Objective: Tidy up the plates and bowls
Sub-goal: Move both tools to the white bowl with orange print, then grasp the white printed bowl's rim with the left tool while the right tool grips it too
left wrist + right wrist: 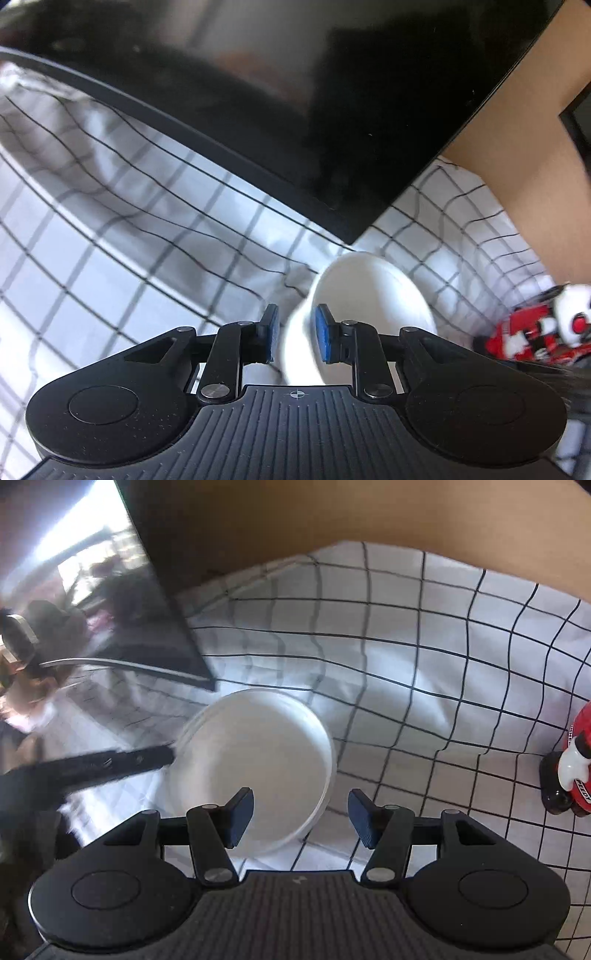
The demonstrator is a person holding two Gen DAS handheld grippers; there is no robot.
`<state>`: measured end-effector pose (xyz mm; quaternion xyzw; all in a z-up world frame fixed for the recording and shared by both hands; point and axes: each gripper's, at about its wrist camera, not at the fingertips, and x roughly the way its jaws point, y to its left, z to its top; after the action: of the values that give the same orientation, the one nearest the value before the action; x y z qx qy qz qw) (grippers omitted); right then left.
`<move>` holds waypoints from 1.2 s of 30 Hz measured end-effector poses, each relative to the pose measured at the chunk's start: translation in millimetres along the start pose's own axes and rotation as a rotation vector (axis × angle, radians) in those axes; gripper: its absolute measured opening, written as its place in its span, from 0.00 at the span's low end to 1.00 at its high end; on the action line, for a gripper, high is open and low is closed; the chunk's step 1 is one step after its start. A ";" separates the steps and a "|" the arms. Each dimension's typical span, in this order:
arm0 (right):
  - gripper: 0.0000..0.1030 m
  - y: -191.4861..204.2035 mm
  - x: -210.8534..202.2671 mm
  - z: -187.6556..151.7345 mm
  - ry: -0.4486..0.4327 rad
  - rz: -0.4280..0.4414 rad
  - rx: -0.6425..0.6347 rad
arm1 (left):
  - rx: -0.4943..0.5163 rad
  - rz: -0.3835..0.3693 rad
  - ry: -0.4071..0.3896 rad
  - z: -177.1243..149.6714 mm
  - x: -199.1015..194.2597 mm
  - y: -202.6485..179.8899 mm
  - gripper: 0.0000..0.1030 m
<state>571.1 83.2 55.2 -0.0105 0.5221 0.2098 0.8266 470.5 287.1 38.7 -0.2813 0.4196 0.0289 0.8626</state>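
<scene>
I am pinching one white bowl [369, 295] in my left claw [295, 334]; nothing is showing inside it, and my right claw [301, 818] is hanging spread.

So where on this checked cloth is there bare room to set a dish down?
The widest bare patch of checked cloth lies between the white dish and the red and white figurine, back to the brown wall. It is crowded on the other side, where the black monitor and the left gripper close in on the dish.
</scene>
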 end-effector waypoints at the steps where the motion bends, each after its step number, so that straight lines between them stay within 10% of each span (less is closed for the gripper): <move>1: 0.55 -1.6 7.0 1.8 0.008 -0.027 0.009 | -0.015 -0.033 -0.004 -0.1 1.4 0.9 0.23; 5: 0.55 -15.0 30.0 3.8 0.062 -0.058 0.074 | 0.011 -0.125 -0.032 5.9 -6.1 -1.1 0.23; 9: 0.55 -15.9 44.9 3.1 0.086 -0.055 0.099 | 0.186 -0.002 0.010 1.4 13.1 -19.5 0.22; 15: 0.55 -3.3 59.9 5.2 0.117 -0.022 0.093 | 0.217 -0.007 0.136 -16.0 44.4 -22.7 0.16; 31: 0.46 -2.3 76.7 6.4 0.157 -0.107 0.068 | 0.225 -0.027 0.090 -19.7 28.5 -26.1 0.17; 36: 0.46 -3.6 61.5 4.4 0.135 -0.069 0.059 | 0.151 -0.051 -0.051 -6.1 -11.7 -16.1 0.18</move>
<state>598.8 101.7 3.1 -0.0184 0.5820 0.1645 0.7961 463.2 272.7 51.8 -0.2251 0.3912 -0.0176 0.8922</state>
